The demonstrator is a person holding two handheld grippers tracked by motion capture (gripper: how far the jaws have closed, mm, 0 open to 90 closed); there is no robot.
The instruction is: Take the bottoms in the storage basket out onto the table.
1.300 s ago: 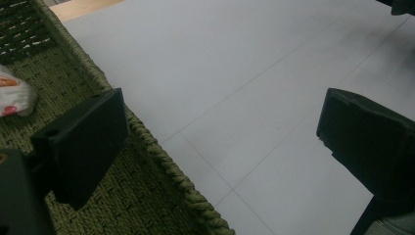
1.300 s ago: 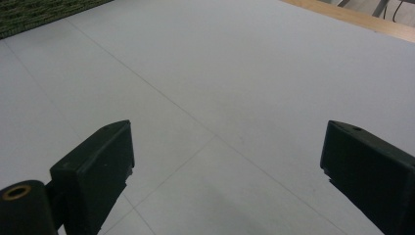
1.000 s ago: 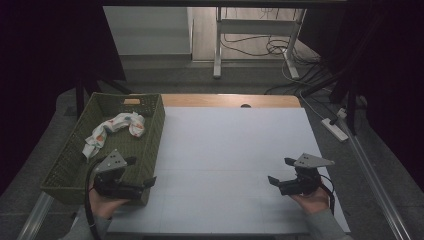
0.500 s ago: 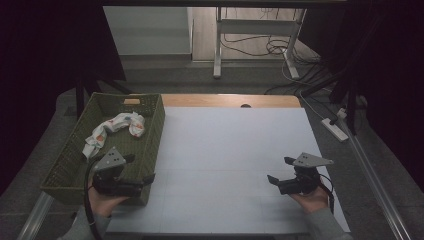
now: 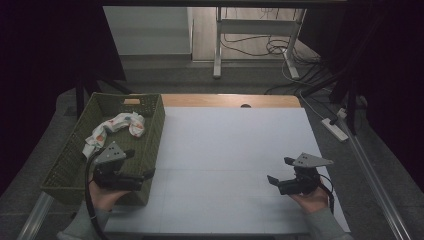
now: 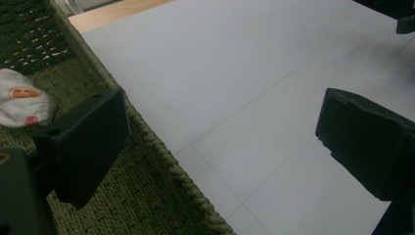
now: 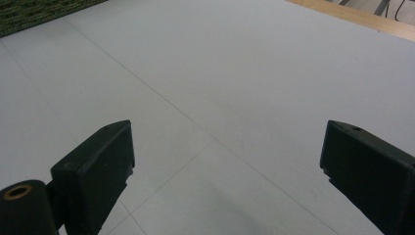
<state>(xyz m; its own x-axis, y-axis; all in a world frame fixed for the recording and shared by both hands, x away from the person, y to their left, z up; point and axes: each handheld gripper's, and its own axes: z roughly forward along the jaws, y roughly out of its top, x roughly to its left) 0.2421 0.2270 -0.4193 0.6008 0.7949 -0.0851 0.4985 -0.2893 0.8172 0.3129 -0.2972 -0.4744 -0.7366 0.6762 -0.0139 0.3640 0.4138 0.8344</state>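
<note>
My left hand-held gripper (image 5: 142,165), jaws apart, straddles the green basket's (image 5: 152,130) right wall at the counter's (image 5: 235,145) near-left corner. My right hand-held gripper (image 5: 280,170) hovers open near-right. Farther in the basket, the white cloth (image 5: 114,127) lies lengthwise, running near-left to far-right.

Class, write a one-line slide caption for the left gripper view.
Open left gripper straddling the woven basket's rim, a white patterned cloth inside, white table beyond.

Left gripper view: cloth (image 6: 22,103) cut off by the left edge, part hidden behind the near jaw. Basket (image 6: 161,161) runs off the left and bottom edges. High view: left tongs (image 5: 134,165) cover part of the basket's near wall; cloth pattern too small to read.
</note>
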